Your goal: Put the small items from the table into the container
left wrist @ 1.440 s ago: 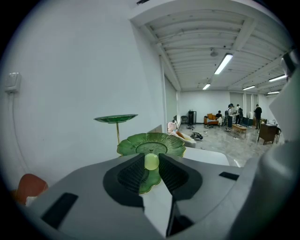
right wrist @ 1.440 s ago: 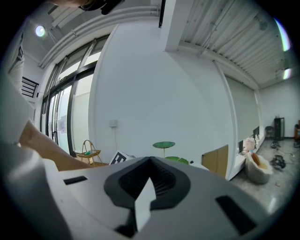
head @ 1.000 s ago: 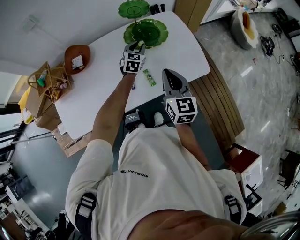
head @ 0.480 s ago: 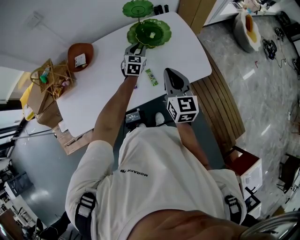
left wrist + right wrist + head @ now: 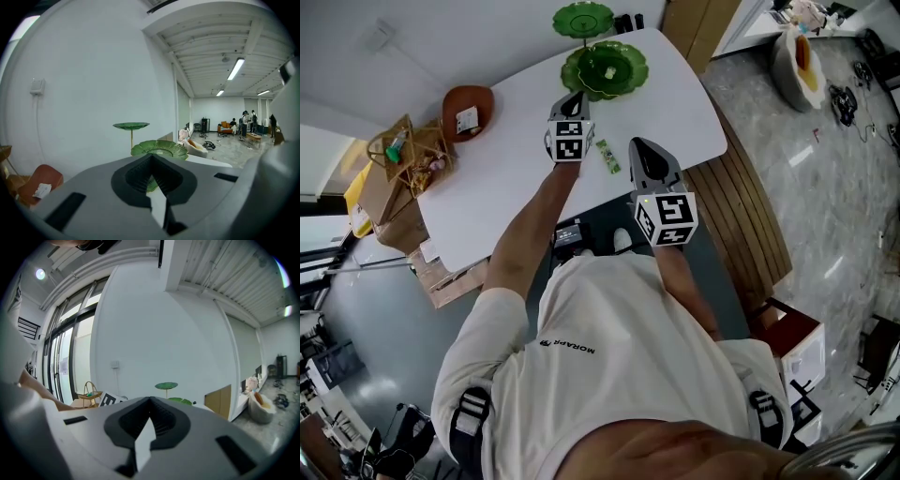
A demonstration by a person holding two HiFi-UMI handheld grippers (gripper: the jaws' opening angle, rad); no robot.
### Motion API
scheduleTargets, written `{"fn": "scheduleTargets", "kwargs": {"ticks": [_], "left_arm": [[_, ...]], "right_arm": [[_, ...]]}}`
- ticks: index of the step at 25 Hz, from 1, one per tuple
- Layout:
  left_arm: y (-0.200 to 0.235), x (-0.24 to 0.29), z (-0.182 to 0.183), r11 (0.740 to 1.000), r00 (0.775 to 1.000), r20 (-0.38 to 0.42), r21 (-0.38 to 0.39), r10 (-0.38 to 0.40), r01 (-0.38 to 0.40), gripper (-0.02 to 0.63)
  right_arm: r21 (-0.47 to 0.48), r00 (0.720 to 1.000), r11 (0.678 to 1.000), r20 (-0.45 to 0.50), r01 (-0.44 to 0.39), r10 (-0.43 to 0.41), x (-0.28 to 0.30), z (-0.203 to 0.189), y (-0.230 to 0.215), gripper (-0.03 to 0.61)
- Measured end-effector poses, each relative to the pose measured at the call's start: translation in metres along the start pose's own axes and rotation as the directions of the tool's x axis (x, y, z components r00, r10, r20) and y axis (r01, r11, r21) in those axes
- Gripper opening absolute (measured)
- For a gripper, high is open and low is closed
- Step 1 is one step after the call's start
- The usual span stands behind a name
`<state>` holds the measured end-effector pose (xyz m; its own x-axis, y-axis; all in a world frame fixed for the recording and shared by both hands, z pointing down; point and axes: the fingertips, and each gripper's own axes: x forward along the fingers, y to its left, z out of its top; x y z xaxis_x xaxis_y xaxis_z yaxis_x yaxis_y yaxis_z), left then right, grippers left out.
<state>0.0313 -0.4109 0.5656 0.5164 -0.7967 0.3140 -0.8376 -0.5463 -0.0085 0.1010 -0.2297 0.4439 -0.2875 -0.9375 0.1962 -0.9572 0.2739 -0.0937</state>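
L gripper [image 5: 573, 97] is hovering clenched, nothing btwn jaws, tips just short of the green leaf-edged two-tier glass dish [image 5: 636, 75]. R gripper [image 5: 639, 146] is idling, likewise clenched and empty. A small flat green packet [image 5: 607, 157] is lying on the white table [image 5: 506, 178], just R of L gripper. Judgement: next item is being fetched; next move is calling for opened jaws lowered over the packet.

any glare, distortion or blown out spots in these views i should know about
Head view: wide-angle bend, so the white table's edges curve; pale glare streaks on the stone floor at right. Left gripper view: fisheye with black corners; the ceiling strip lights burn bright, the green tiered dish is sharp. Right gripper view: same fisheye; the windows at left are washed out.
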Motion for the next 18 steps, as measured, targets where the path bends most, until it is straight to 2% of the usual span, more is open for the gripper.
{"fn": "scheduleTargets", "kwargs": {"ticks": [5, 14, 18], "left_arm": [[-0.004, -0.017, 0.009, 0.997, 0.999, 0.038, 0.073, 0.009, -0.011, 0.003], [0.001, -0.05, 0.011, 0.998, 0.997, 0.073, 0.043, 0.038, -0.041, 0.003], [0.004, -0.066, 0.016, 0.998, 0.993, 0.105, 0.006, 0.056, -0.057, 0.003]], "right_arm": [[-0.002, 1.0, 1.0, 0.0, -0.013, 0.013, 0.001, -0.001, 0.006, 0.008], [-0.005, 0.999, 0.999, 0.012, -0.039, 0.039, 0.003, 0.002, 0.021, 0.008], [-0.006, 0.999, 0.999, 0.014, -0.049, 0.049, 0.003, 0.003, 0.027, 0.008]]}}
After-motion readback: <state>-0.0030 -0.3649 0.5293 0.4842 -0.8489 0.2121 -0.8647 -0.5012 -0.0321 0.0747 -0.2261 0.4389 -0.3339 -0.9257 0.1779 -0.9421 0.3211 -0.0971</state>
